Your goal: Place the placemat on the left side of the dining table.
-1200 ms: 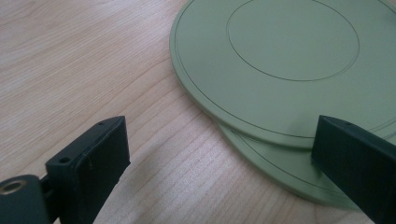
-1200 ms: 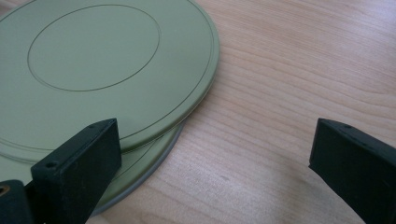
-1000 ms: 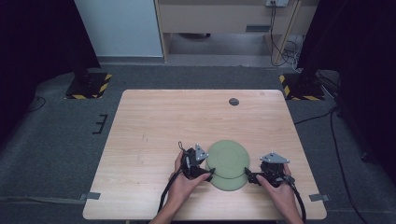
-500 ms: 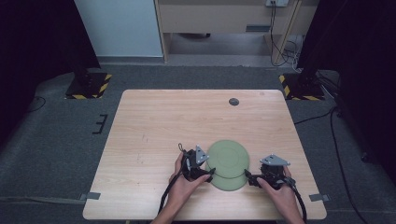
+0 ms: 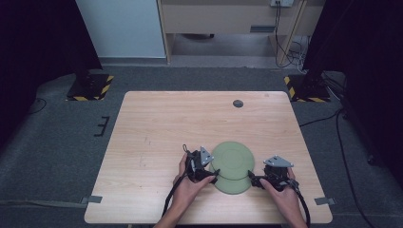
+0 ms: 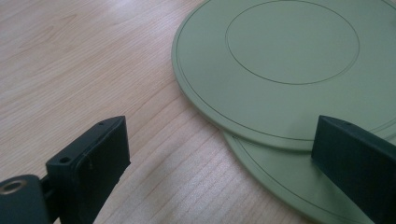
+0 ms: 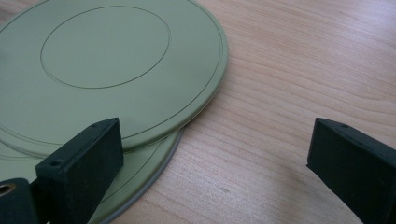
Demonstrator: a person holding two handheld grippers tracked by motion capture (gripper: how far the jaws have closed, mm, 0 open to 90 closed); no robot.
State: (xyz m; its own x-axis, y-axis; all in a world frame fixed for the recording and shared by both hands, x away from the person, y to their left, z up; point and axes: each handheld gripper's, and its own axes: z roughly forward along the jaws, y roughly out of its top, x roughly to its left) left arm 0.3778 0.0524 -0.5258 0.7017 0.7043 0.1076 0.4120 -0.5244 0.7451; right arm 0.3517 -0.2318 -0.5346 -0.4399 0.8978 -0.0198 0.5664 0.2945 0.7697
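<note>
— Pale wood makes up the surface (image 5: pixel 157 137), which stands on grey carpet with dark curtains at both sides. What lies on it?

— Two green plates, stacked but shifted: the upper plate (image 5: pixel 232 160) sits a little toward the far edge, so the lower plate (image 5: pixel 234 185) peeks out on the near side. They lie close to the near edge, right of its middle. A small dark disc (image 5: pixel 238 103) rests near the far edge.

— How far along would you say the work is?

— Early, I judge. Neither plate is lifted or gripped; separating or moving them is all left to do.

— And the left gripper (image 5: pixel 215 176)?

— Its fingers (image 6: pixel 88 163) stand wide apart, at the stack's left rim. One finger is over bare wood, the other over the plates' rim. Nothing is pinched.

— The right gripper (image 5: pixel 252 179)?

— Also spread wide, its fingers (image 7: pixel 81 161) having just been opening a little. One finger hangs over the lower plate's rim, the other over bare wood; it holds nothing.
</note>
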